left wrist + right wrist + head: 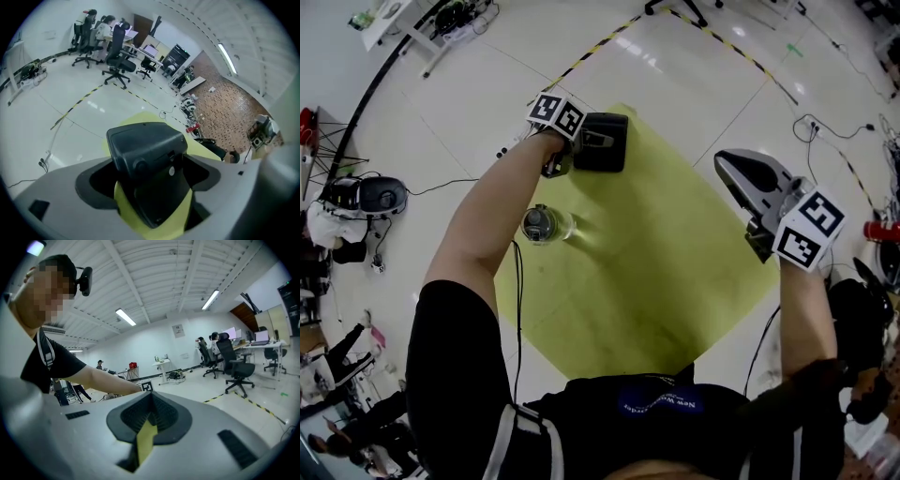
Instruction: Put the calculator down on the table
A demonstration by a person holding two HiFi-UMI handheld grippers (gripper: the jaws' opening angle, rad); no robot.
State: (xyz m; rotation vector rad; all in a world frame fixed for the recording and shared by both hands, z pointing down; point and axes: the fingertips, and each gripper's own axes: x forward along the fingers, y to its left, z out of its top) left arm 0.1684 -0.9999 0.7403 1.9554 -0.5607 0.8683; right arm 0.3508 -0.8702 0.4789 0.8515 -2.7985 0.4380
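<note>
A: Item one, differences between views?

B: From the head view, both tongs are seen over a yellow-green surface (656, 272), and a clear glass (542, 225) is recorded beside the left forearm (487, 225). That glass is not shown in either gripper view. The gaps beside the calculator (147, 164) are shown only in the left gripper view. The ribbed inner pads (161, 416) of the right tongs are shown only in the right gripper view.

A: Item two, surface and room?

B: The surface is listed as square, with one corner turned towards the wearer. It is set over a pale glossy floor (694, 56) marked with black-and-yellow tape (591, 52). Office chairs (117, 51) and desks are noted in the left gripper view. A white ceiling with strip lights (126, 316) is noted in the right.

A: Item three, calculator against tongs?

B: The calculator is entered as black and is placed at the far corner of the surface, across its left edge. It is framed by the left tongs (579, 141), which are released. Their jaws are spread wide and a gap is seen on each side. Whether it lies flat cannot be told. The right tongs (727, 164) are clenched on nothing and are held well apart from it at the right edge.
</note>
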